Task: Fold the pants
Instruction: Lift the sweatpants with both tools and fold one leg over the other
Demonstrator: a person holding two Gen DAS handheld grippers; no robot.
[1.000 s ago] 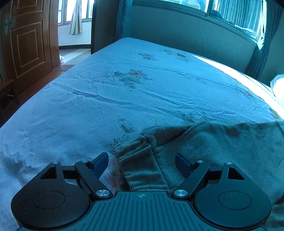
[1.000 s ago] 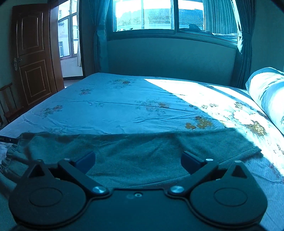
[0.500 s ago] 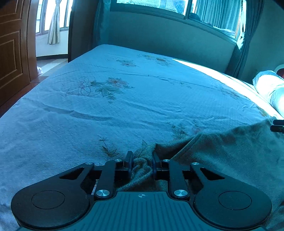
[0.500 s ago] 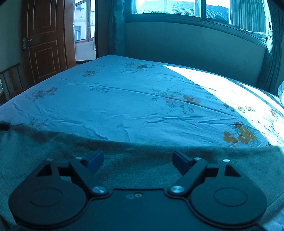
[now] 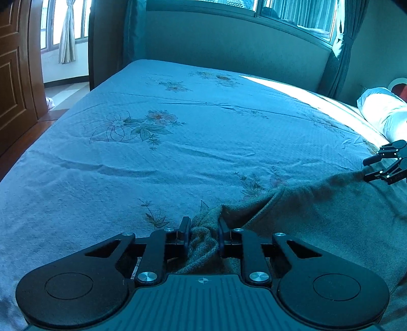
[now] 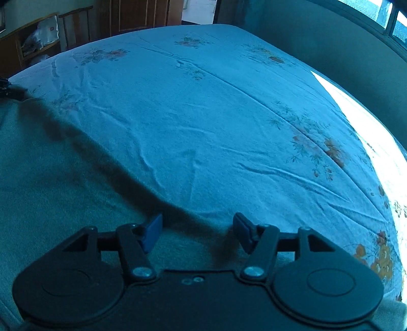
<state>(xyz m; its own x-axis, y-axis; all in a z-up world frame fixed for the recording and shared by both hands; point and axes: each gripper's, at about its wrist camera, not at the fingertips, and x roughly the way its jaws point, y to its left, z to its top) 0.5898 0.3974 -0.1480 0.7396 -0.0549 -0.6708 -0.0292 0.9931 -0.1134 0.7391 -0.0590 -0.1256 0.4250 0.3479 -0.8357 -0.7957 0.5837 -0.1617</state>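
pants (image 5: 318, 219), unlabelled, in left claw (image 5: 202, 234)

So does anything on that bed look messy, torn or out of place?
Nothing is damaged or spilled. The pants simply lie rumpled on the sheet: one end is bunched where the left gripper pinches it. The right gripper is closing over the far edge. The sheet only shows light creases.

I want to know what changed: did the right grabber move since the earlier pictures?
Yes. The right gripper swung along the pants and tipped down: the window that filled the top of its view now sits only in the top right corner, and its jaws are closing.
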